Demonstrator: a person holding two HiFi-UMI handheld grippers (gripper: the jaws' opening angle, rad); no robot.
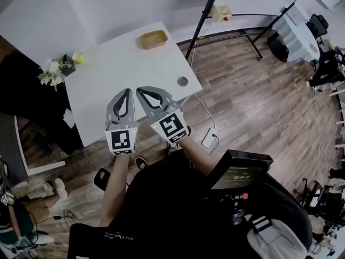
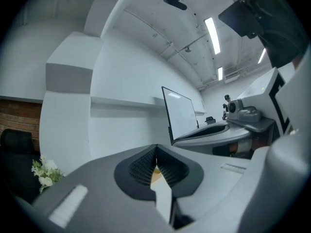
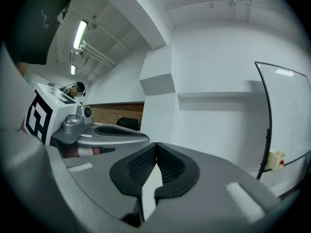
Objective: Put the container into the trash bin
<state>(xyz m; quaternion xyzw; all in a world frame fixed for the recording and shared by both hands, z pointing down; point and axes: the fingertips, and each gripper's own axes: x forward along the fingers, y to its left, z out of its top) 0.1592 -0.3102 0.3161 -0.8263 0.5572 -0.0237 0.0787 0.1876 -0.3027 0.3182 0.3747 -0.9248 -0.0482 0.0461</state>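
Observation:
The container (image 1: 153,39) is a shallow tan tray lying at the far side of the white table (image 1: 108,90). A tan sliver (image 2: 156,175) shows through the gap between the jaws in the left gripper view. My left gripper (image 1: 128,90) and right gripper (image 1: 139,89) hover side by side over the table's near edge, well short of the container. Both point level towards the far wall. The left gripper (image 2: 156,147) has its jaws meeting at the tips with nothing between them. The right gripper (image 3: 156,144) is shut and empty too.
On the table stand white flowers (image 1: 51,72), a yellow cup (image 1: 78,57) and a small round disc (image 1: 183,81). Black stand legs (image 1: 215,15) spread over the wooden floor to the right. A white adapter with a cord (image 1: 209,138) lies on the floor.

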